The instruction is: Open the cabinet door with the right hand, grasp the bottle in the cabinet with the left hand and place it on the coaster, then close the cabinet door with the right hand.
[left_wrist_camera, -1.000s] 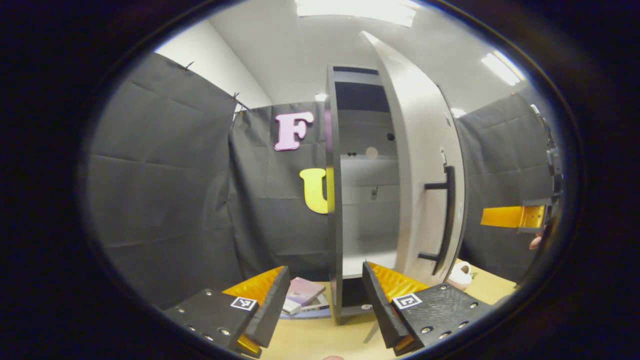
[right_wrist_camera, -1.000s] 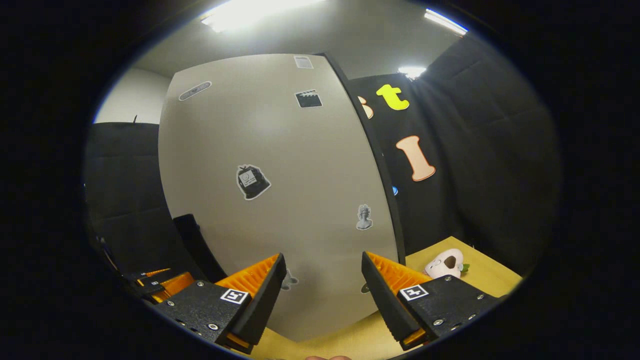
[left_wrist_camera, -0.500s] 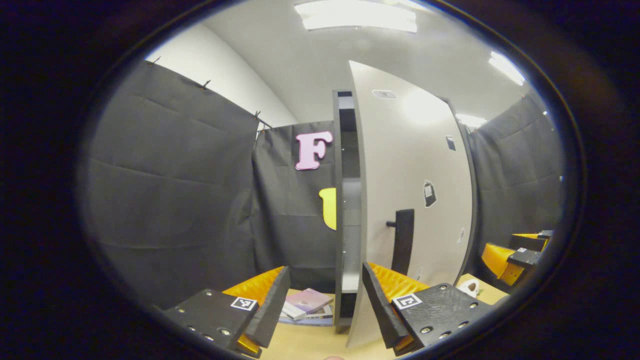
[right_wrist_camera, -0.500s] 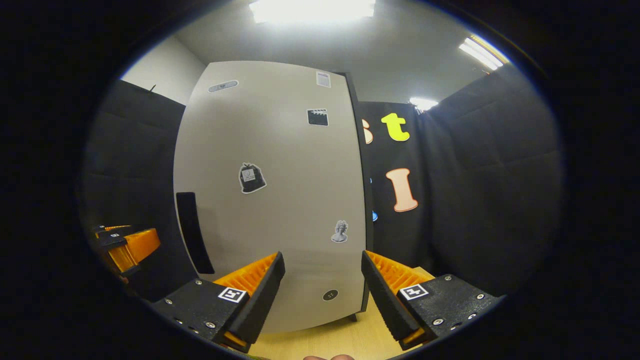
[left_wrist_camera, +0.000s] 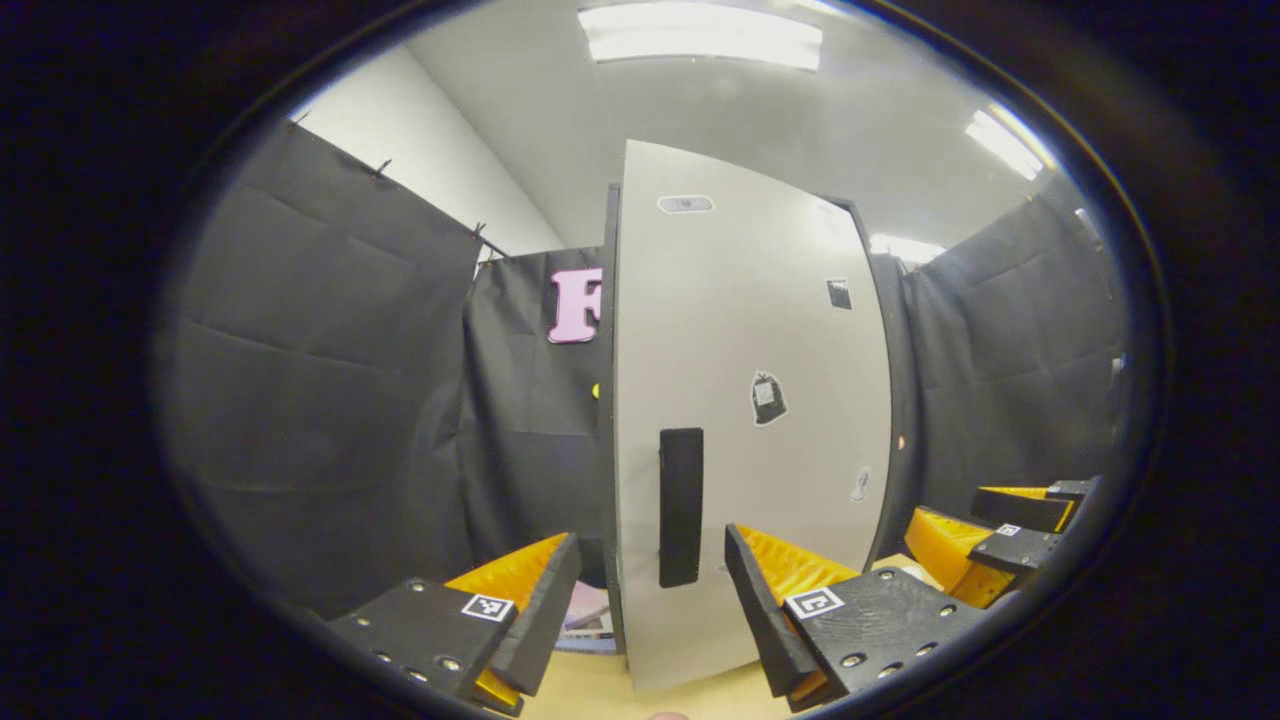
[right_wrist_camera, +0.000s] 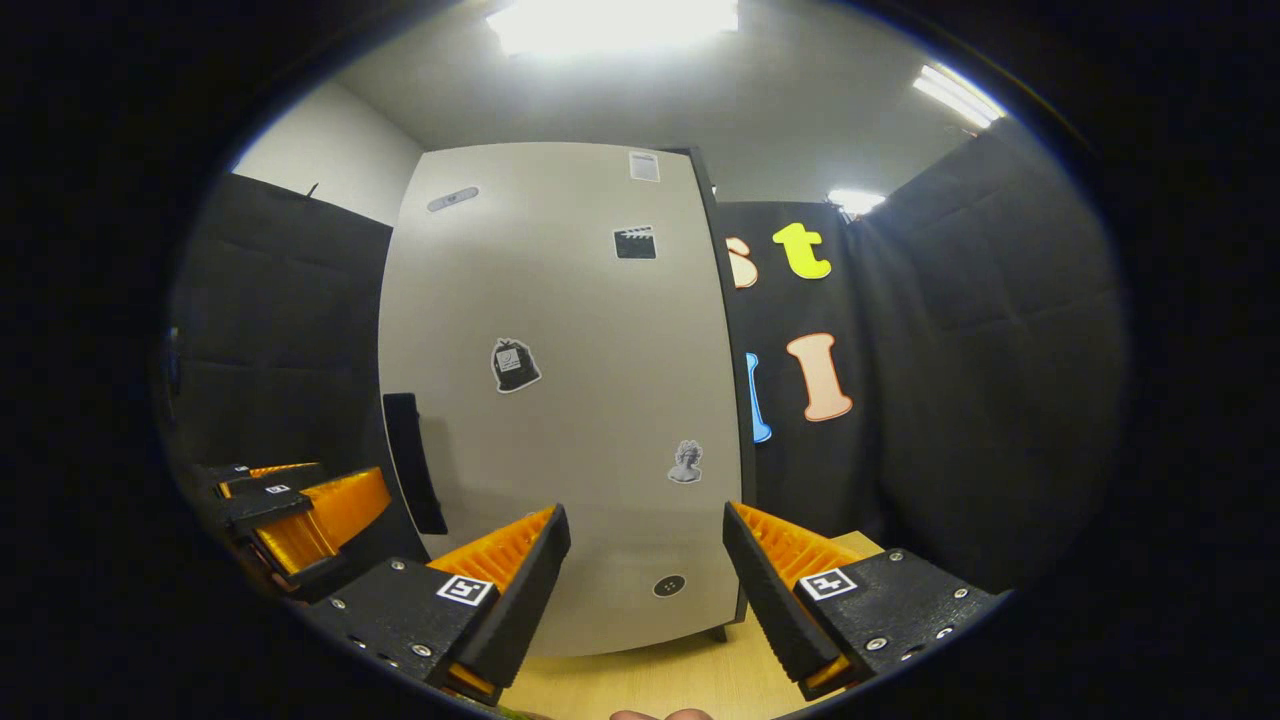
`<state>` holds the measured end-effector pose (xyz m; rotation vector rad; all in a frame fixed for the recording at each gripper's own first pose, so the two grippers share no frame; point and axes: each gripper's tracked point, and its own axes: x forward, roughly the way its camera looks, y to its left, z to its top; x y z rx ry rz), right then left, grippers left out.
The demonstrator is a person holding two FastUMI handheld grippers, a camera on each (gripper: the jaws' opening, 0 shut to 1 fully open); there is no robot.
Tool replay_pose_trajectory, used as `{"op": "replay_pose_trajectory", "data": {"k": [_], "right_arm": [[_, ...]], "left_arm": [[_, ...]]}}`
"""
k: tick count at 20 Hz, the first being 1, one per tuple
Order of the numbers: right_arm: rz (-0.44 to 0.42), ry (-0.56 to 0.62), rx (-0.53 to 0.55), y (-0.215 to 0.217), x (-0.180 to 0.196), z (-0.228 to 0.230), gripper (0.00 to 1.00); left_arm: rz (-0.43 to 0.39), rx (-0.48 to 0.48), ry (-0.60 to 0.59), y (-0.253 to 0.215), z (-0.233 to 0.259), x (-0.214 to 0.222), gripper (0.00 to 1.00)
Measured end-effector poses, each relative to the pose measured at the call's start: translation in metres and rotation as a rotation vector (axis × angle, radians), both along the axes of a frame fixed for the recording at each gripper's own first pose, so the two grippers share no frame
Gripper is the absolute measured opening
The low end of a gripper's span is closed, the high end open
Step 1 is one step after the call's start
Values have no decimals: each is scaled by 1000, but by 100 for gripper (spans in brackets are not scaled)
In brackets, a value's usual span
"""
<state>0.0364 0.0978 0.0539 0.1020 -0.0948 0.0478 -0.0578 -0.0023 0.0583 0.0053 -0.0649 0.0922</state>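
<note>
Swung shut since a second ago, the cabinet door [left_wrist_camera: 745, 420] is now seen flat against the cabinet on the table [right_wrist_camera: 690, 680] — its black handle [left_wrist_camera: 680, 507] upright. Both the left hand-held gripper [left_wrist_camera: 652, 610] and right hand-held gripper [right_wrist_camera: 646, 590] are held wide open, nothing gripped — the bottle's place cannot be told.

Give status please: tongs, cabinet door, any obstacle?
Left tongs open, empty. Right tongs open, empty, facing cabinet door. Door looks shut or nearly; handle free. Nothing in the way.

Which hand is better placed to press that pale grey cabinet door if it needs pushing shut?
Right, likely. The right gripper faces the pale grey cabinet door squarely, fingers open; the left gripper points at its black handle edge.
</note>
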Motion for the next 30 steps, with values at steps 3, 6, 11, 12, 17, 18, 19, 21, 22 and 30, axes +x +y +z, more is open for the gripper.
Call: {"op": "replay_pose_trajectory", "data": {"k": [3,6,11,12,17,18,19,21,22,30], "right_arm": [[20,14,0,2,-2,-7,92],[27,2,-4,-2,-4,-6,95],[26,-6,0,-8,-7,-7,95],[27,-9,3,-9,-6,-7,95],[35,-13,10,-10,-10,-8,95],[36,-12,9,-10,-10,-10,95],[38,-10,10,-10,-10,-10,95],[37,-8,12,-11,-10,-10,95],[36,-6,16,-12,-9,-9,95],[22,15,28,-16,-10,-7,95]], "left_arm": [[-27,11,3,-12,0,4,82],[-27,11,-4,-13,4,6,82],[-49,10,4,-21,3,7,83],[-52,8,6,-22,2,8,83],[-50,-2,5,-22,2,6,85],[-50,-3,6,-22,1,5,83],[-51,-4,7,-21,1,6,83],[-51,-3,11,-19,0,9,83],[-53,-5,12,-19,1,9,83],[-87,-14,21,-26,-2,9,83]]}}
